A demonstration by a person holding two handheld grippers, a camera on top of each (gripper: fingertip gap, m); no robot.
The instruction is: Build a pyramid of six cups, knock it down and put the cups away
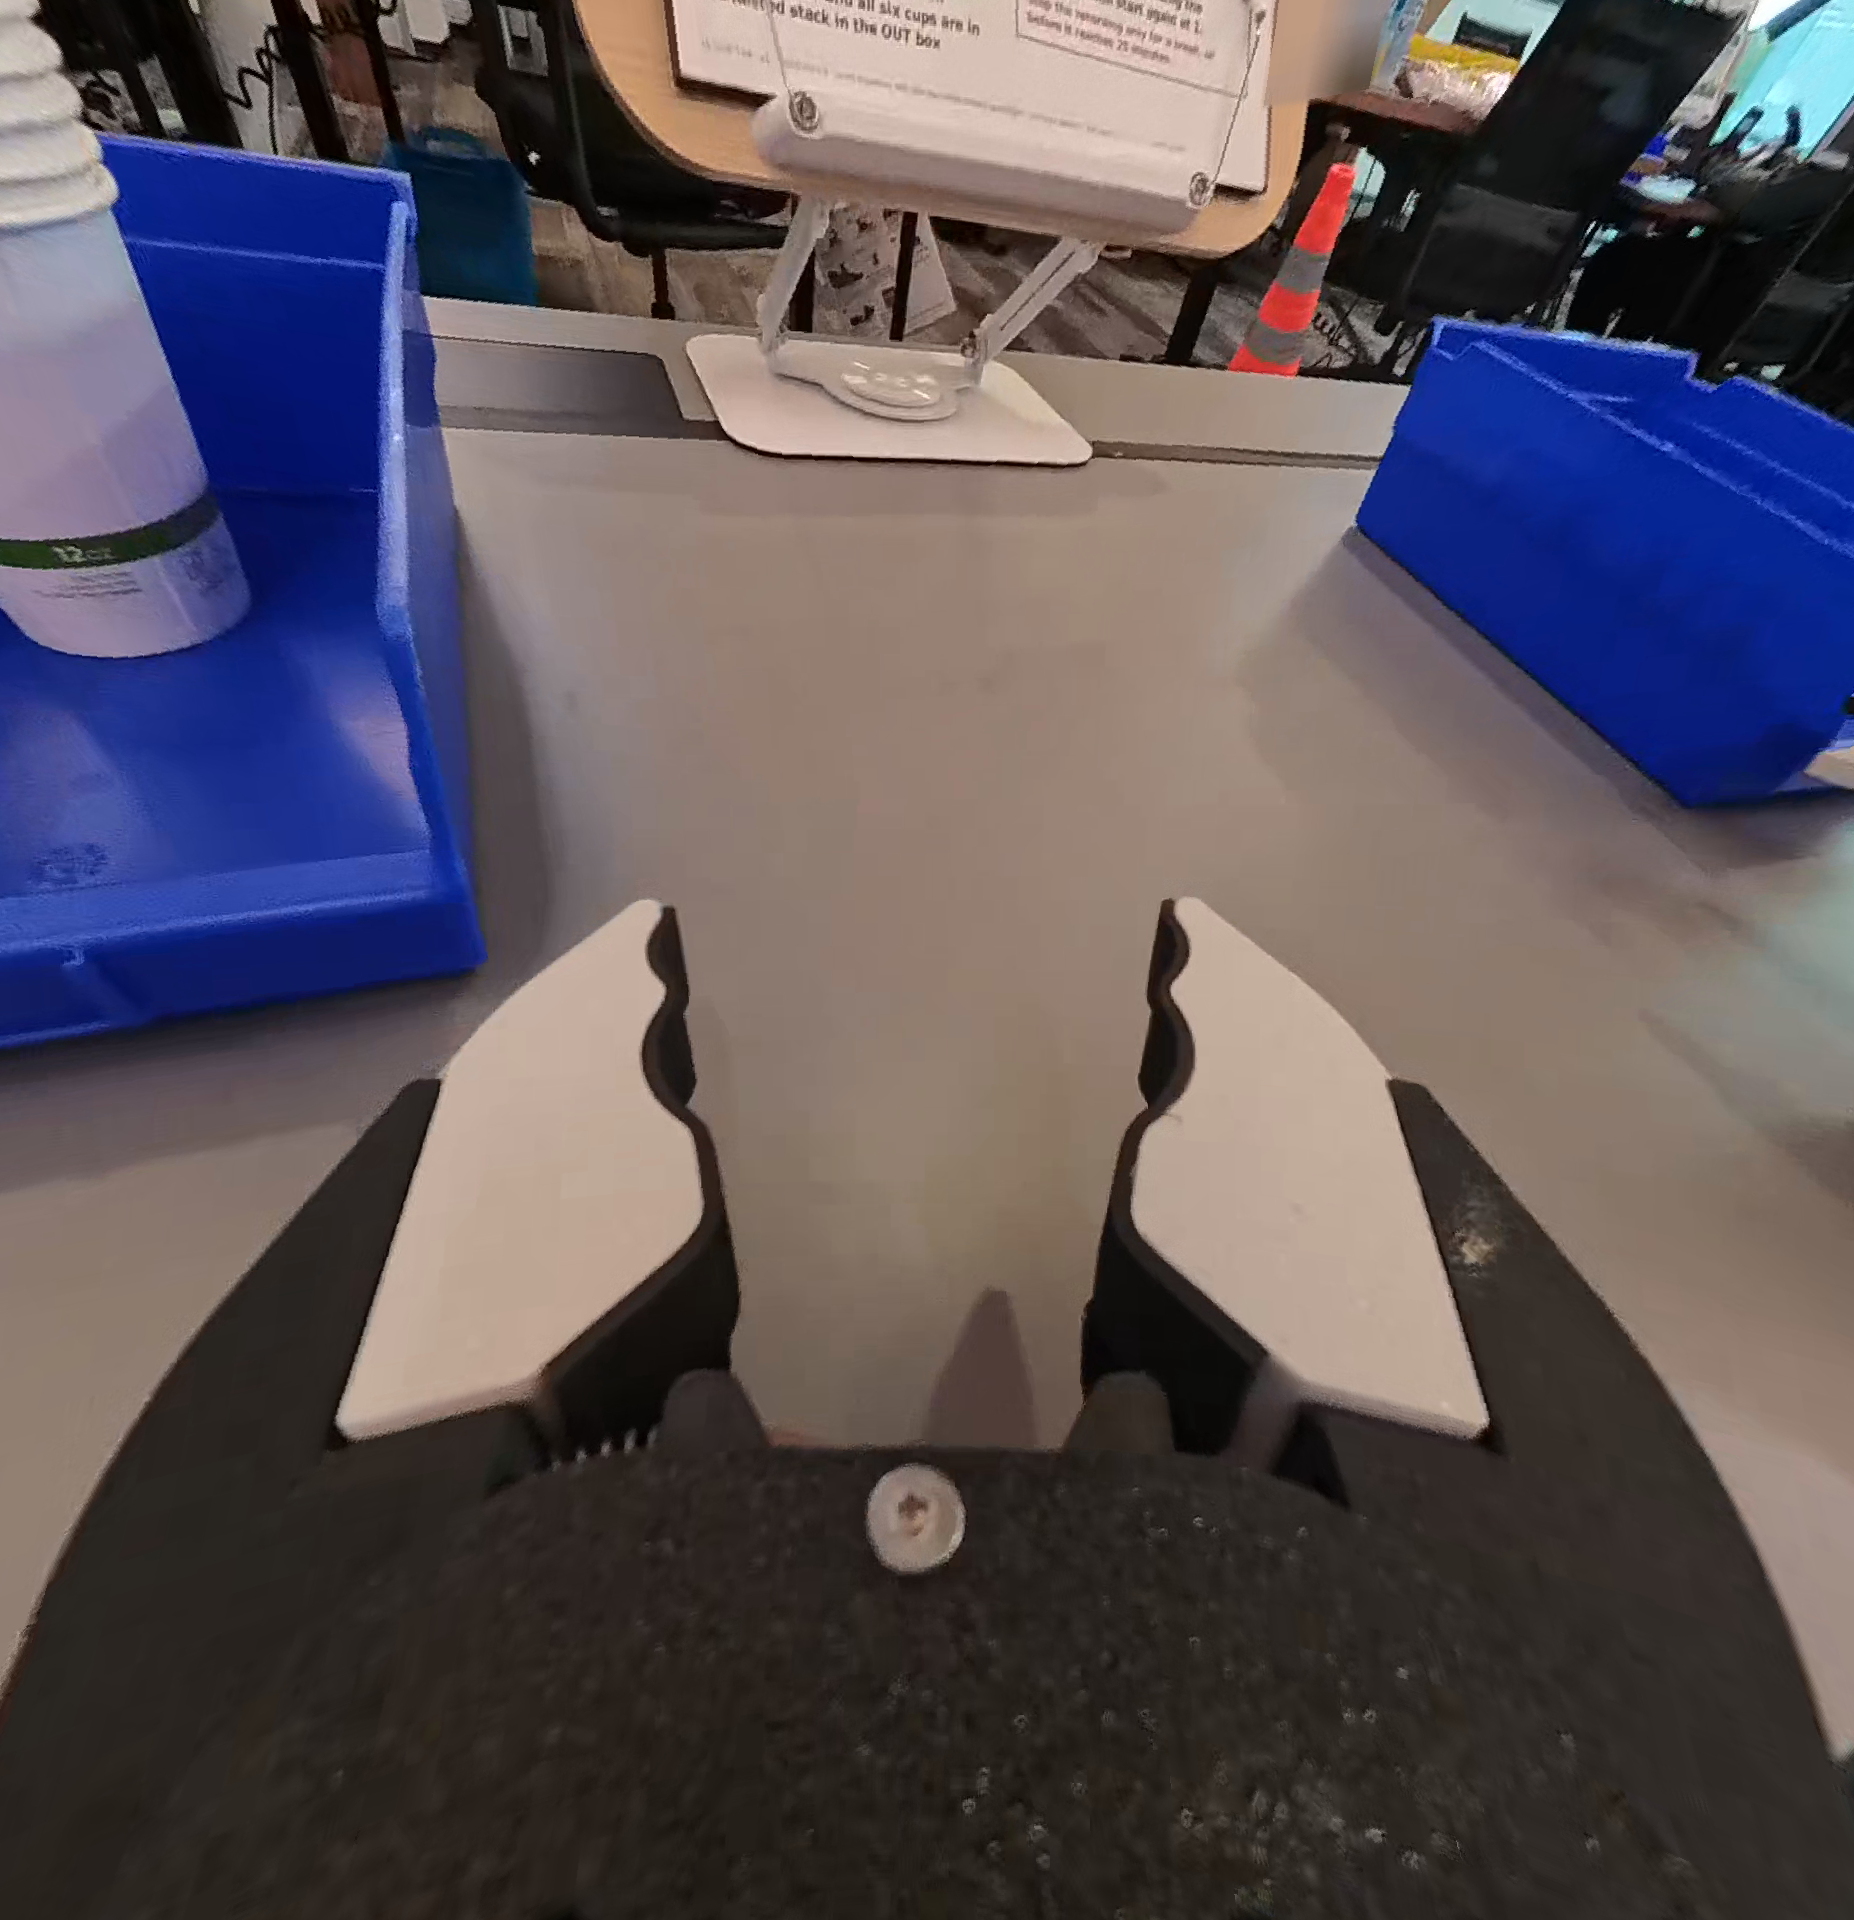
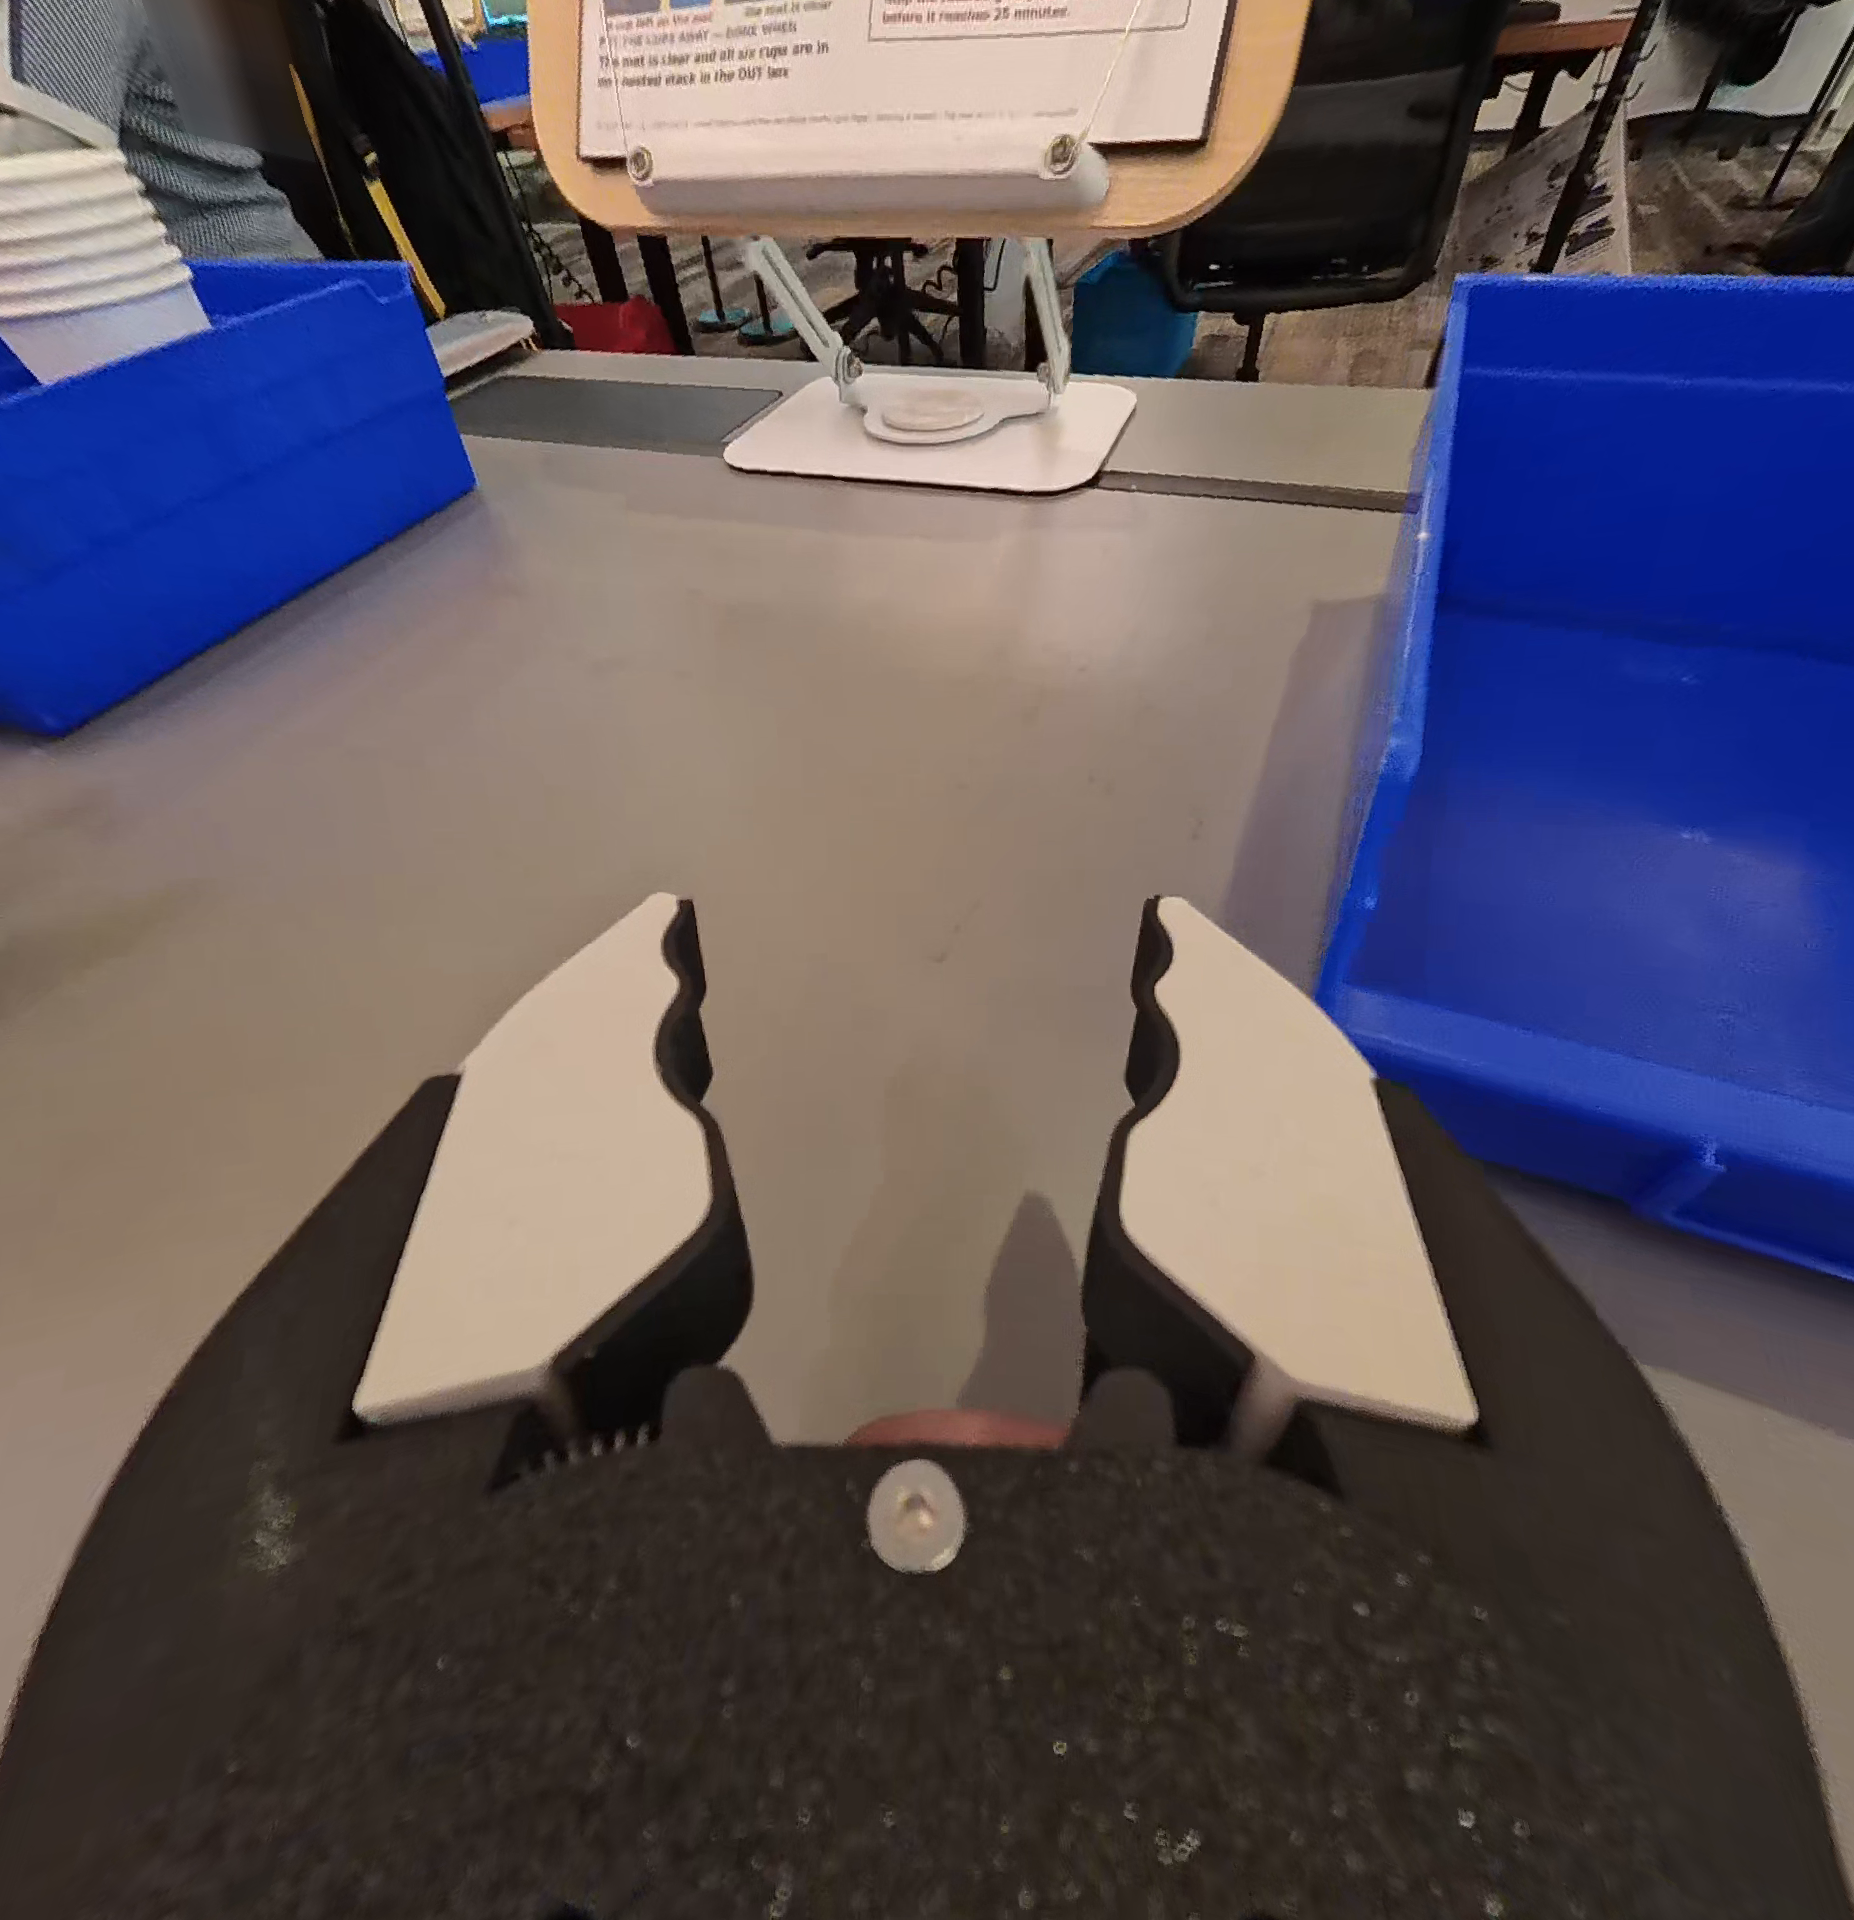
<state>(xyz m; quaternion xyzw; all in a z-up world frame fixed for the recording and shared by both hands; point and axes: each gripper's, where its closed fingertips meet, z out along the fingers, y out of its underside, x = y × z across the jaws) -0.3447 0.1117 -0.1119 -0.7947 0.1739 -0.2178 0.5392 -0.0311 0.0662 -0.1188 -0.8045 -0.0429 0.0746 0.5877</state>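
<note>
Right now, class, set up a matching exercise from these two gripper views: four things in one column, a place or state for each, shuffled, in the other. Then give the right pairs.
Things
1. stack of white cups
2. right blue bin
3. left gripper
4. sign stand

Places or states
A. open over bare grey table
B. at the table's far edge, centre
C. standing nested in the left blue bin
D. holds nothing

Pairs: 1-C, 2-D, 3-A, 4-B
</note>
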